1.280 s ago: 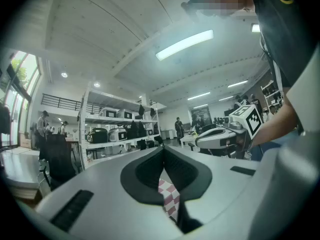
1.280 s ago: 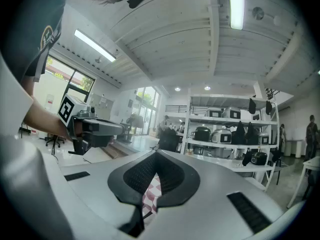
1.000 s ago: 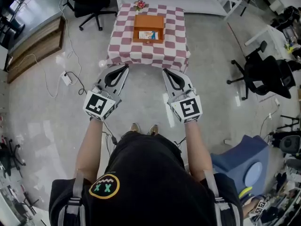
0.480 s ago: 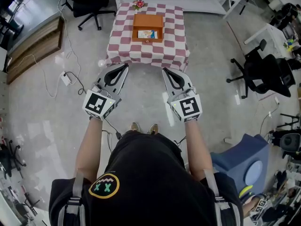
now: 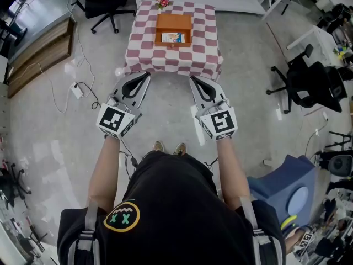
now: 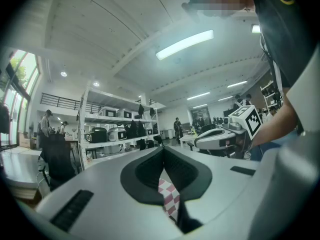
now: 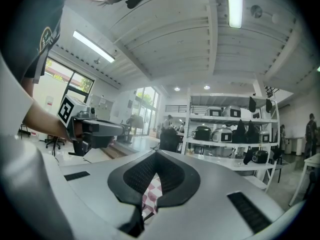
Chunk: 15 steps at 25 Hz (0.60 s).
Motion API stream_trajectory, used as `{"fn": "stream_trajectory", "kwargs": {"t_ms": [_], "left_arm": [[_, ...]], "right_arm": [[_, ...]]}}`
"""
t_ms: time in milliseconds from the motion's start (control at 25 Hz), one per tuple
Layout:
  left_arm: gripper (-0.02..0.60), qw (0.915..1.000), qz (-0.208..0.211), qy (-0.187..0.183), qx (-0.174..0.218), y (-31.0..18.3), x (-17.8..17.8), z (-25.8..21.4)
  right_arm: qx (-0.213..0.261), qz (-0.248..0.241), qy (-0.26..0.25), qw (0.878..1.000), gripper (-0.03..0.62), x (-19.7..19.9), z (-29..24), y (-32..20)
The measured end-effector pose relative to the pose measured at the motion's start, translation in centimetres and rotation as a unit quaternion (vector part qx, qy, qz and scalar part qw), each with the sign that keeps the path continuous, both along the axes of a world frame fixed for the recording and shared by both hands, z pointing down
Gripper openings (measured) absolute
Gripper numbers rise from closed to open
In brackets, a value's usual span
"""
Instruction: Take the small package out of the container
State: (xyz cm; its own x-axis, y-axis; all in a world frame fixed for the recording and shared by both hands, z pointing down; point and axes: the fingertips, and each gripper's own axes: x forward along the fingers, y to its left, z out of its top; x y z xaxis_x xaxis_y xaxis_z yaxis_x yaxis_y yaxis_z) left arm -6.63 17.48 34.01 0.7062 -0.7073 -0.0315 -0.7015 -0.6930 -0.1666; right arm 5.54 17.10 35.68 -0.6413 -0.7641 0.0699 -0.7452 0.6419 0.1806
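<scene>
An orange-brown wooden box (image 5: 174, 22) stands open on a small table with a red-and-white checked cloth (image 5: 149, 59), at the top of the head view. A small light package (image 5: 172, 37) lies inside the box. My left gripper (image 5: 146, 77) and right gripper (image 5: 192, 80) hang side by side over the floor, short of the table's near edge, both shut and empty. In the left gripper view the left gripper (image 6: 163, 148) has its jaws pressed together, with checked cloth (image 6: 169, 196) showing below them. The right gripper (image 7: 156, 153) looks the same in its own view.
A small flower ornament (image 5: 162, 3) sits at the table's far edge. Black office chairs (image 5: 309, 84) stand to the right and another chair (image 5: 107, 4) at the far left. Cables and a power brick (image 5: 77, 93) lie on the floor at the left. A blue seat (image 5: 287, 186) is at the lower right.
The table and both grippers sit slightly higher in the head view than a second ago. Both grippers stay shut and empty.
</scene>
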Motion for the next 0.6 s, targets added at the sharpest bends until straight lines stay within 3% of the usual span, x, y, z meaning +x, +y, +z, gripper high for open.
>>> {"fn": "stream_trajectory", "kwargs": {"t_ms": [280, 600], "left_arm": [[0.017, 1.0000, 0.000, 0.000, 0.000, -0.11, -0.02, -0.08], [0.017, 1.0000, 0.002, 0.000, -0.001, -0.11, -0.04, 0.05]], "right_arm": [[-0.002, 0.007, -0.009, 1.000, 0.022, 0.35, -0.10, -0.33], [-0.006, -0.002, -0.011, 1.000, 0.101, 0.00, 0.01, -0.22]]}}
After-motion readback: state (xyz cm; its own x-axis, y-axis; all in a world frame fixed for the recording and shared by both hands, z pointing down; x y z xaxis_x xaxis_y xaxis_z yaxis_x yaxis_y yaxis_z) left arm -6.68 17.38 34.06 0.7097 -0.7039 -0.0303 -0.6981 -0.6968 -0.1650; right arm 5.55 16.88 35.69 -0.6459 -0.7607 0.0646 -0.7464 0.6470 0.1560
